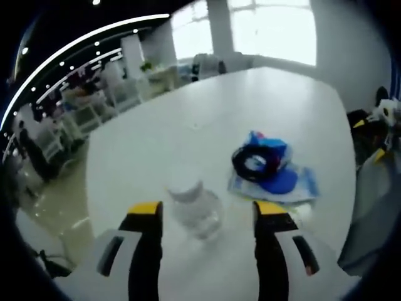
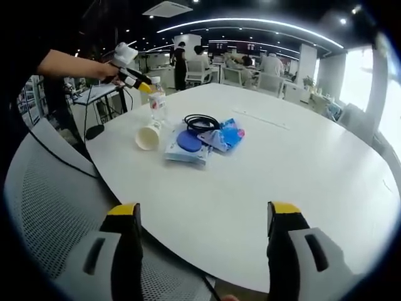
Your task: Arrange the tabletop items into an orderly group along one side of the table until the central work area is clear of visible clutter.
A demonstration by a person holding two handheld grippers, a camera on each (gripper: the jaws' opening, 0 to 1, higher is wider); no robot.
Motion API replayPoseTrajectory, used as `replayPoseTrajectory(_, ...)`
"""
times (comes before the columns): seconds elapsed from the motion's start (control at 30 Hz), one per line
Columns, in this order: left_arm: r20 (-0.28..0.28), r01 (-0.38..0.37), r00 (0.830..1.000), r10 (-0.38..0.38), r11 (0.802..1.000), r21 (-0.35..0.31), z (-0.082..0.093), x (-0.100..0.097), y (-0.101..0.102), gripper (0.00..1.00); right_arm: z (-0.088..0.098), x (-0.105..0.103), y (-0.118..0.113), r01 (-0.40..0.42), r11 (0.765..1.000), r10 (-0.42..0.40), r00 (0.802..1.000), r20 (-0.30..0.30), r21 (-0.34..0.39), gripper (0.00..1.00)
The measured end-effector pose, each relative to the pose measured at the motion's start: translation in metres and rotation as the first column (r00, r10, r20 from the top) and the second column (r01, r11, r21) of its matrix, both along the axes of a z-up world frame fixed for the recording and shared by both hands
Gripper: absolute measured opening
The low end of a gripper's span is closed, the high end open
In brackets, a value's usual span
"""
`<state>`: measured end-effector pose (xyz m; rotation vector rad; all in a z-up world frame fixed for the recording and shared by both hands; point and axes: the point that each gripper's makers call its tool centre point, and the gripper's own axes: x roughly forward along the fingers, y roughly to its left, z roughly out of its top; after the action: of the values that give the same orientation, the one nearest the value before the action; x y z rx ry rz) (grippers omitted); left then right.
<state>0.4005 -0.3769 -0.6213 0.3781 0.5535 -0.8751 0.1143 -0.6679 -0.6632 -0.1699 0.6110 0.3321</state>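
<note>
Tidying under way: a person works two hand-held grippers over a white tabletop in an open-plan office.
Left gripper: jaws spread wide on either side of a clear plastic bottle, not yet closed on it; in the right gripper view this left gripper reaches the bottle near the table's far-left edge.
Right gripper: jaws open and empty, hovering at the near edge, well apart from the items.
Items: a paper cup lies tipped on its side just beside the bottle; a black cable coil, a blue disc on a wipes packet, and a blue snack bag sit bunched together.
Progress: everything looks gathered toward one side, the centre mostly bare; judging by this, straightening the bottle and cup remains.
</note>
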Motion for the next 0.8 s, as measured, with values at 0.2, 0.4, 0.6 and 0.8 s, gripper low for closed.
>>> replayPoseTrajectory(0.2, 0.015, 0.003, 1.0, -0.002, 1.0, -0.03, 0.005, -0.021, 0.001, 0.63, 0.0, 0.0, 0.0, 0.001, 1.0, -0.001, 1.0, 0.002, 0.005, 0.84)
replayPoseTrajectory(0.4, 0.031, -0.011, 0.999, 0.013, 0.997, -0.07, 0.008, -0.047, 0.0, 0.67, 0.001, 0.001, 0.0, 0.005, 1.0, -0.005, 1.0, 0.01, 0.007, 0.85)
replayPoseTrajectory(0.6, 0.045, -0.007, 0.999, 0.01, 0.997, -0.081, 0.005, -0.076, -0.002, 0.69, 0.003, 0.001, -0.001, 0.007, 1.0, -0.008, 1.0, 0.017, 0.011, 0.85)
replayPoseTrajectory(0.8, 0.039, -0.027, 0.999, 0.031, 0.993, -0.112, 0.002, -0.106, -0.001, 0.71, 0.003, 0.002, -0.001, 0.013, 1.0, -0.013, 1.0, 0.019, 0.019, 0.85)
